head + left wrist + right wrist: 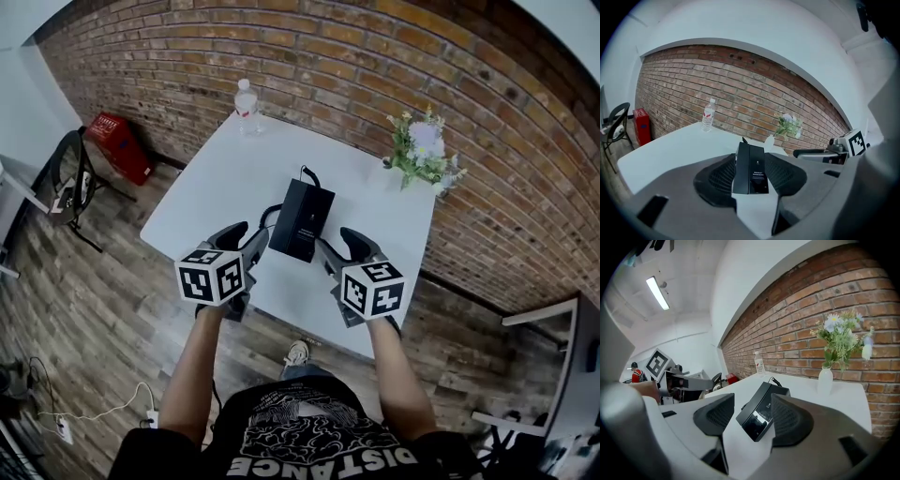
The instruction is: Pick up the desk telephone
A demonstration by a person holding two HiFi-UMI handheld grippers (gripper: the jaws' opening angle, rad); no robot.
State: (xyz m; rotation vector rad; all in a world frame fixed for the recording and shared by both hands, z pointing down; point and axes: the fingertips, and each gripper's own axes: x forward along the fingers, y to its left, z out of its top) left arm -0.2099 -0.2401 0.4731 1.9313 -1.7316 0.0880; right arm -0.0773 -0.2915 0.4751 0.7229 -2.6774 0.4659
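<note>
Black and boxy, the telephone (302, 218) lies flat near the middle of the white surface (220, 178), its cord at the far end, and nothing touches it. My left gripper (251, 238) and right gripper (339, 246) both hang wide open and empty just short of its near end, one to each side. I judge the clean way is to run each gripper along a long side, then close both together low on the body so it lifts level.

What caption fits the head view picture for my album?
Left gripper and right gripper, both open, aim at the black desk telephone on a white table.
</note>
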